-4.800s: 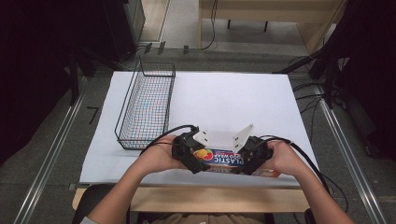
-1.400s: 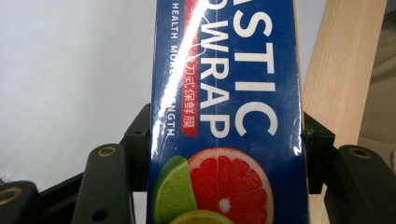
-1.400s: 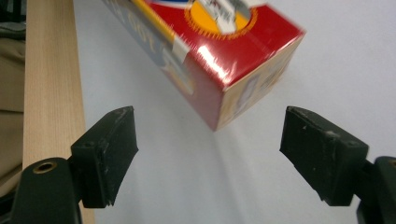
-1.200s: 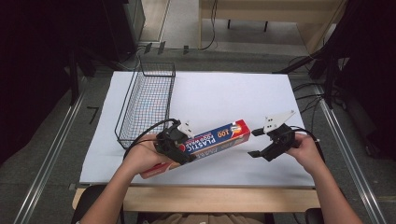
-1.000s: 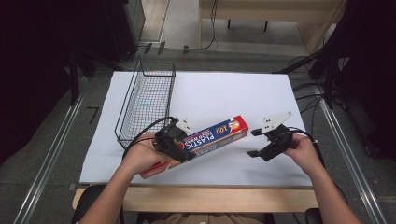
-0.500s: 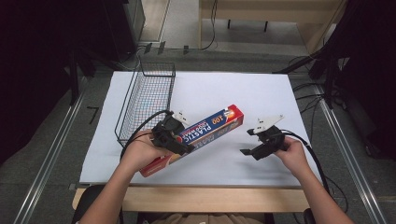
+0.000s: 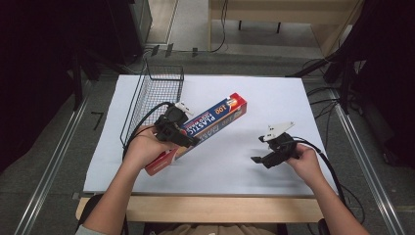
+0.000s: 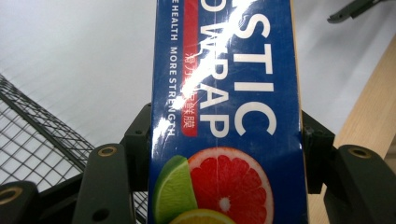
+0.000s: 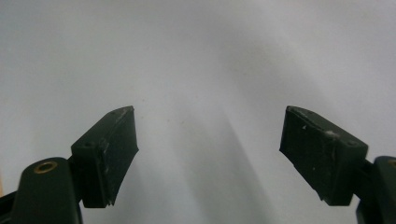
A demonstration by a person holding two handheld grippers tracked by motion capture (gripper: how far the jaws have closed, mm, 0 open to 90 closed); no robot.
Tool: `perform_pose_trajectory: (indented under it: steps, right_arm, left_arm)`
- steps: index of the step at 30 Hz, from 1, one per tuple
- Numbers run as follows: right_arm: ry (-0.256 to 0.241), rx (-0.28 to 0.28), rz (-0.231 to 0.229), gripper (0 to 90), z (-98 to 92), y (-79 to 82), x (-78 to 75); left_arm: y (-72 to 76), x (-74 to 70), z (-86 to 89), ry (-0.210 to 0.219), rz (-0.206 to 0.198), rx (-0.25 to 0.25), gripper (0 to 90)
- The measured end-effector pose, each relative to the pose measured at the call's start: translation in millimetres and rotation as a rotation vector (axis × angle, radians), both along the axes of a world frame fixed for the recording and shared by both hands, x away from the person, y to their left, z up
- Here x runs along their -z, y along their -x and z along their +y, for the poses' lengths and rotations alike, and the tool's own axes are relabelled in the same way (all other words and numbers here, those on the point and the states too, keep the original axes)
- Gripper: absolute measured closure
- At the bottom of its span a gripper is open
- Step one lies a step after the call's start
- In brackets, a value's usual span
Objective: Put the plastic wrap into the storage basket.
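A long blue and red plastic wrap box is lifted off the white table cover, slanting from near left to far right. My left gripper is shut on it near its lower end. In the left gripper view the box runs up between the jaws, showing white letters and a grapefruit picture. My right gripper hangs open over the cover at the right, well apart from the box. In the right gripper view its fingertips stand wide with nothing between them above the bare white surface.
A black wire basket stands at the far left of the white cover, just beyond my left hand. The wooden table edge runs along the near side. Cables trail from both grippers.
My left gripper has carried the box left and away, tilting it toward the basket. The right gripper, which had let go of the box's right end, has drawn back toward the person, open.
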State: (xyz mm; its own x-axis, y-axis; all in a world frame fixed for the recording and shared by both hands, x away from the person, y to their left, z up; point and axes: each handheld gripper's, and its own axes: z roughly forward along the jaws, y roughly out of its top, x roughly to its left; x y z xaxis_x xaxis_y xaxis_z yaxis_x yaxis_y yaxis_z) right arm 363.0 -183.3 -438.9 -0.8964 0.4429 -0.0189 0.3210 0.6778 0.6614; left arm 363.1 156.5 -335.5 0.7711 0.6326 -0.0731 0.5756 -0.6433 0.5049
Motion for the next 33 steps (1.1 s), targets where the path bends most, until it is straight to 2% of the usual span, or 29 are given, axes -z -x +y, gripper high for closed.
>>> perform_pose_trajectory:
  steps: [7,12,19,29,33]
  right_arm:
    - [0.006,0.0,-0.001,19.4,0.0,-0.3,0.4]
    - [0.012,0.003,-0.004,19.4,0.3,-0.3,0.8]
    - [0.02,-0.001,-0.006,19.4,0.3,-0.4,1.6]
    - [0.033,0.002,-0.008,19.4,0.3,-0.5,2.4]
    - [0.035,0.0,-0.007,19.4,0.6,-0.3,2.7]
  left_arm:
    - [-15.9,-7.9,7.1,0.009,-0.004,-0.065,40.3]
    - [-23.2,-14.3,7.7,-0.02,-0.01,-0.093,40.2]
    - [-37.0,-19.7,17.2,-0.005,-0.011,-0.143,40.2]
    - [-57.5,-25.3,36.4,-0.006,-0.029,-0.277,40.3]
    - [-65.3,-26.3,42.1,-0.035,-0.044,-0.343,40.2]
